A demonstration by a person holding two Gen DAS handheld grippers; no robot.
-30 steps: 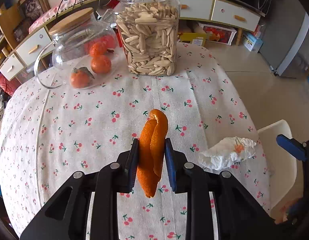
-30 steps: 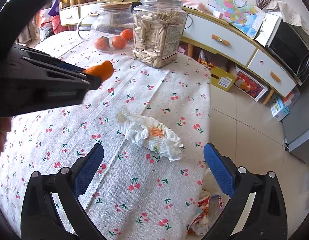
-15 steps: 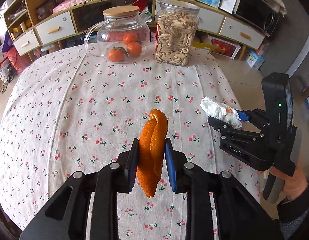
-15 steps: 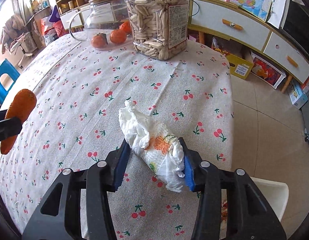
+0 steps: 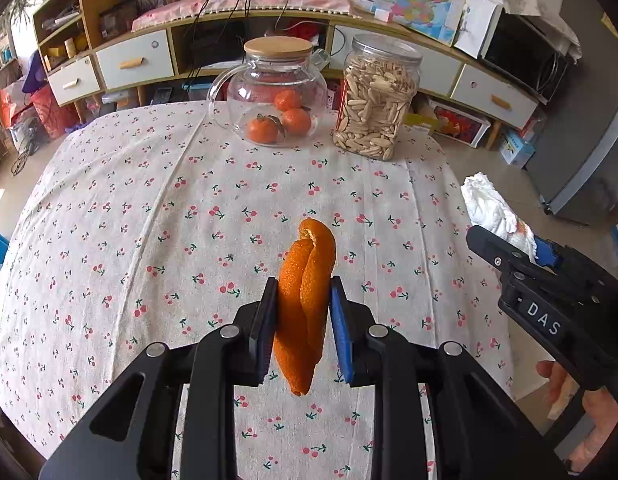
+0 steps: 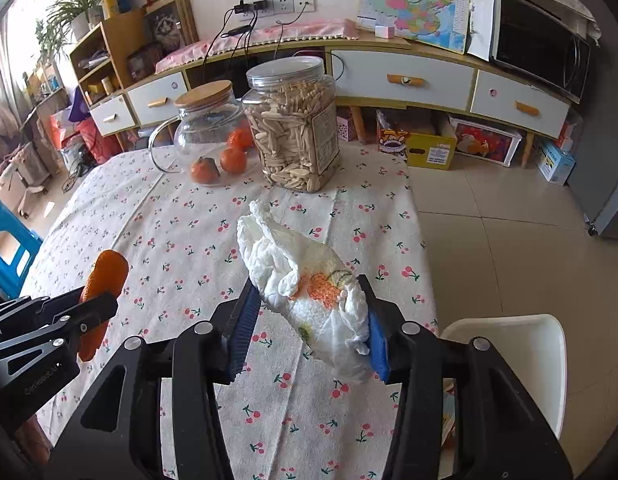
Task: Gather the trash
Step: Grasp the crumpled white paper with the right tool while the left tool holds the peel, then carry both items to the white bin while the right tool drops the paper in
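Over our cherry-print surface, with one glass jug holding three tangerines and one seed jar, we raise both grippers: left gripper clamps one orange peel, right gripper pinches one crumpled tissue.

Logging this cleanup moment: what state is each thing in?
Left tool: shut on orange peel, held off the table.
Right tool: shut on crumpled tissue, lifted.
Glass teapot: lid on, holds tangerines.
Seed jar: lid on, nearly full.
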